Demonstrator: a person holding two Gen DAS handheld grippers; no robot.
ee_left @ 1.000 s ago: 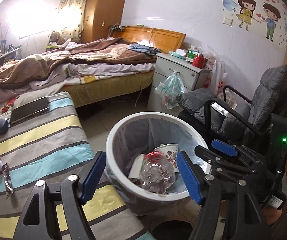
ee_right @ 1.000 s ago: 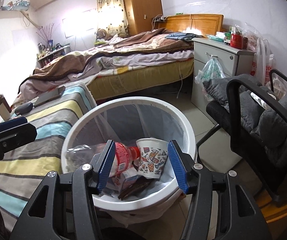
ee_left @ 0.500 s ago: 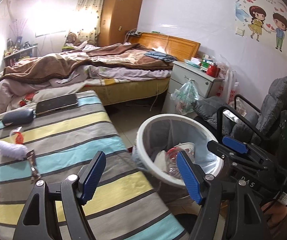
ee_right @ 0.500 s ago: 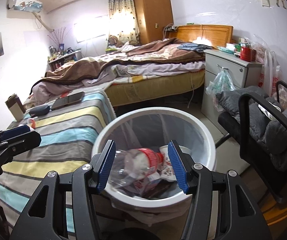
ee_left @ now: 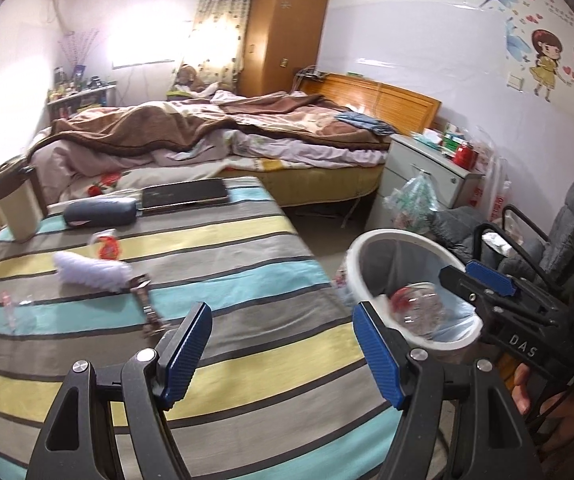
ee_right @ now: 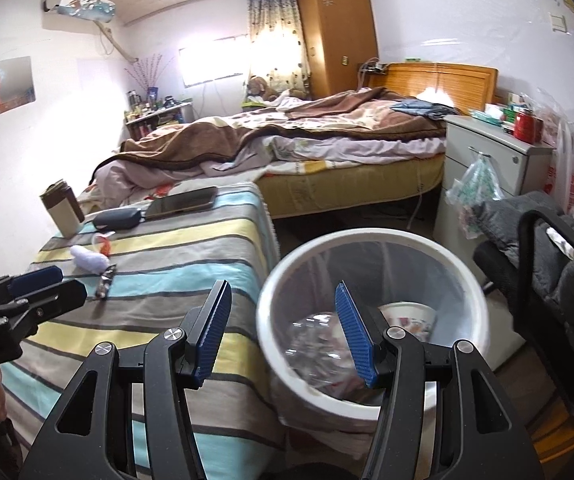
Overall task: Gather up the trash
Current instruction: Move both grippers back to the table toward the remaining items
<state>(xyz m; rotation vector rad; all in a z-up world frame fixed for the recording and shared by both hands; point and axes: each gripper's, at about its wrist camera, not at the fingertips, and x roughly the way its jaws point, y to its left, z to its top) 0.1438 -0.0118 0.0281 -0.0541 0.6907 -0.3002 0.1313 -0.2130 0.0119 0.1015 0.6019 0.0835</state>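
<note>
Left wrist view: the left tool [ee_left: 281,344] hangs with jaws wide and empty over the striped desk [ee_left: 215,264], where a white crumpled tissue [ee_left: 87,276], a red wrapper [ee_left: 107,246] and a small dark wrapper [ee_left: 145,306] lie near one another. Right wrist view has the right tool [ee_right: 283,332] wide and empty at the near rim of the white trash bin [ee_right: 467,280], which holds a clear plastic bottle [ee_right: 315,340] and a paper cup [ee_right: 409,318]
</note>
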